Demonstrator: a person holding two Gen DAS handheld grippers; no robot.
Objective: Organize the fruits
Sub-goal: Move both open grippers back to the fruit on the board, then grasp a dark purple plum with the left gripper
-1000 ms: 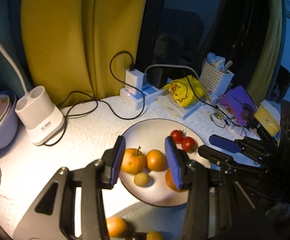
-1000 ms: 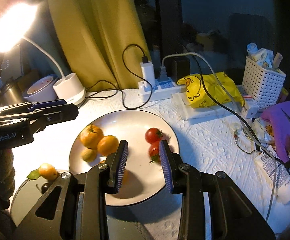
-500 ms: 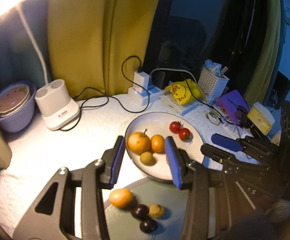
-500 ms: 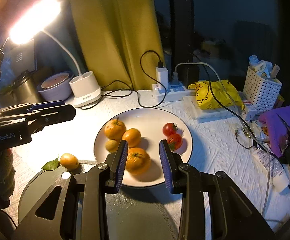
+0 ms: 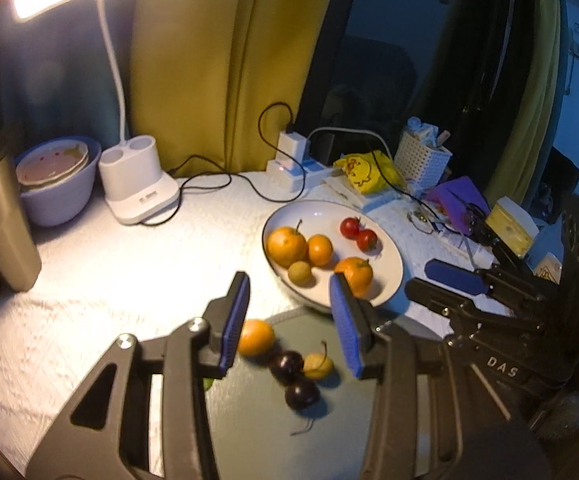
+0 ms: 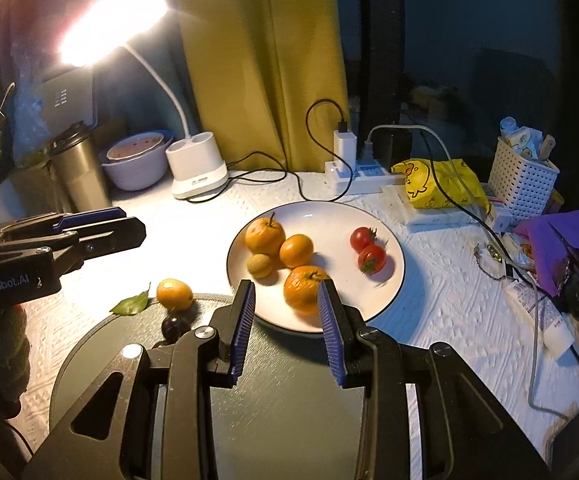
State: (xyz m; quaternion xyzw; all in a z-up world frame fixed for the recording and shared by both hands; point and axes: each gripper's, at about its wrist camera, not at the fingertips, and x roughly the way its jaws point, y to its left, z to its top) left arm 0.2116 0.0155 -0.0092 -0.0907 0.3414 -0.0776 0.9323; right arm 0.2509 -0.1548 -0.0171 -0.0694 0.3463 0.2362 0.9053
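A white plate [image 6: 329,216] [image 5: 389,248] holds three oranges [image 6: 264,236], a small yellow-green fruit [image 6: 260,265] and two cherry tomatoes [image 6: 371,258]. A dark round mat [image 5: 353,420] [image 6: 281,400] in front carries a small orange [image 5: 255,337] [image 6: 174,294], two dark plums [image 5: 287,364] and a small yellow fruit [image 5: 318,365]. My left gripper [image 5: 289,320] is open and empty above the mat's fruits. My right gripper [image 6: 287,328] is open and empty over the plate's near rim, just in front of the nearest orange [image 6: 303,288].
A lit desk lamp with a white base [image 6: 197,168], a bowl [image 6: 133,160] and a steel tumbler [image 6: 79,168] stand at back left. A power strip with cables [image 6: 353,172], a yellow bag [image 6: 437,184], a white basket [image 6: 523,176] and clutter fill the right.
Both grippers have pulled back and up from the plate. An orange now lies on the plate's near side, and the mat's fruits have come into the left wrist view.
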